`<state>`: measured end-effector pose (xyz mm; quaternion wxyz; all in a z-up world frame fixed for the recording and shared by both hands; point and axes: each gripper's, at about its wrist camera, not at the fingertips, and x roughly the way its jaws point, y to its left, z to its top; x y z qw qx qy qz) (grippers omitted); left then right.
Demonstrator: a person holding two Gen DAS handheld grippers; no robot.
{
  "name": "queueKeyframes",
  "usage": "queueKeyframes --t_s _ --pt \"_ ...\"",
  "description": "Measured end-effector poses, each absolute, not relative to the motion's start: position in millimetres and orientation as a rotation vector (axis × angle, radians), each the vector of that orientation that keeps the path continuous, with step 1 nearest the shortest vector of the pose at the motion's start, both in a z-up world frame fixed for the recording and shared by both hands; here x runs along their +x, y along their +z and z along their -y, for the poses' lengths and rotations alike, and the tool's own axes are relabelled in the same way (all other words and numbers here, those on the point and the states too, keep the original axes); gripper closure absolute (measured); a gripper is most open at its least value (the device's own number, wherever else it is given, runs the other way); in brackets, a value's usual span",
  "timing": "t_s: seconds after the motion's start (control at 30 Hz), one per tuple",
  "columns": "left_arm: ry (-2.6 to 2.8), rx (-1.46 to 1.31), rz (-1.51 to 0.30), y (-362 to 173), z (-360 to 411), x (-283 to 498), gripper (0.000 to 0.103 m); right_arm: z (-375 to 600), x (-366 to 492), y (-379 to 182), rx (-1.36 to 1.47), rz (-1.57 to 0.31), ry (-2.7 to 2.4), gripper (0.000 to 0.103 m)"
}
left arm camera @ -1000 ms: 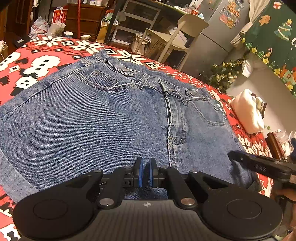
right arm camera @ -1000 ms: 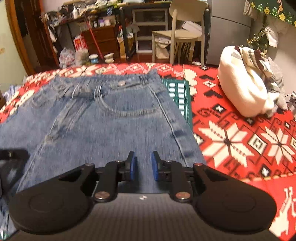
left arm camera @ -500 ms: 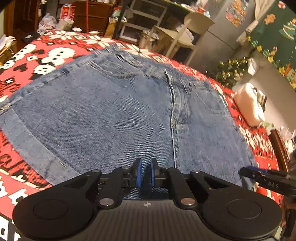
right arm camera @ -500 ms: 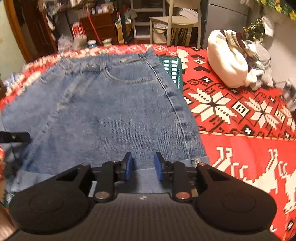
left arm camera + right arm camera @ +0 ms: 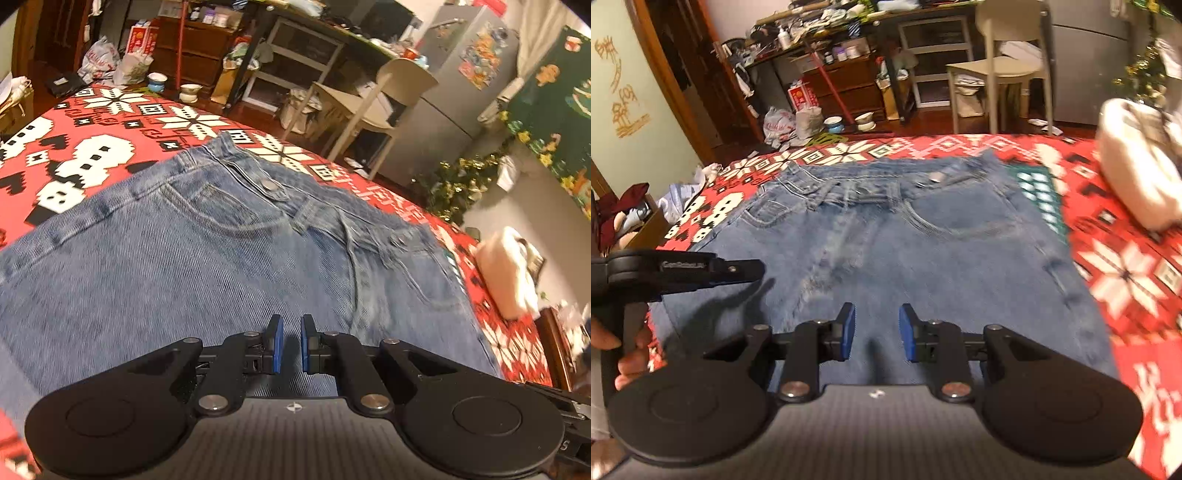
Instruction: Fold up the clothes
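A pair of blue jeans lies flat on a red patterned blanket, waistband at the far side. My left gripper hovers over the middle of the denim, its blue pads almost together with nothing between them. In the right wrist view the same jeans fill the middle. My right gripper hangs above the jeans with its pads apart and empty. The left gripper shows from the side at the left, held by a hand.
A white bundle of clothes sits on the blanket to the right. A green patterned patch shows beside the waistband. A chair and cluttered shelves stand beyond the bed. A box of things is at the left edge.
Both grippers drew back to the jeans' near folded edge, then came forward over the denim. That edge is out of view now. The right pads stand wider apart than a second ago.
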<state>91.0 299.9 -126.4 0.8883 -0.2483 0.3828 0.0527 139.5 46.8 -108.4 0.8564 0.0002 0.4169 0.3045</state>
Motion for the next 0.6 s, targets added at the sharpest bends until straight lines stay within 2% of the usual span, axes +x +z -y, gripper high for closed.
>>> queueKeyframes --t_s 0.27,0.33,0.47,0.53,0.6 --pt "0.171 -0.520 -0.767 -123 -330 107 0.095 -143 225 -97 -0.023 -0.877 0.672 0.077" --pt "0.199 -0.553 -0.771 -127 -340 106 0.095 -165 246 -101 -0.037 -0.897 0.673 0.087" --pt "0.268 -0.605 -0.770 -132 -359 101 0.095 -200 281 -115 -0.064 -0.960 0.654 0.089" --pt "0.308 -0.626 -0.766 -133 -367 98 0.095 -207 290 -124 -0.068 -0.989 0.640 0.098" --pt "0.344 -0.639 -0.762 -135 -373 94 0.096 -210 296 -127 -0.083 -0.991 0.626 0.103"
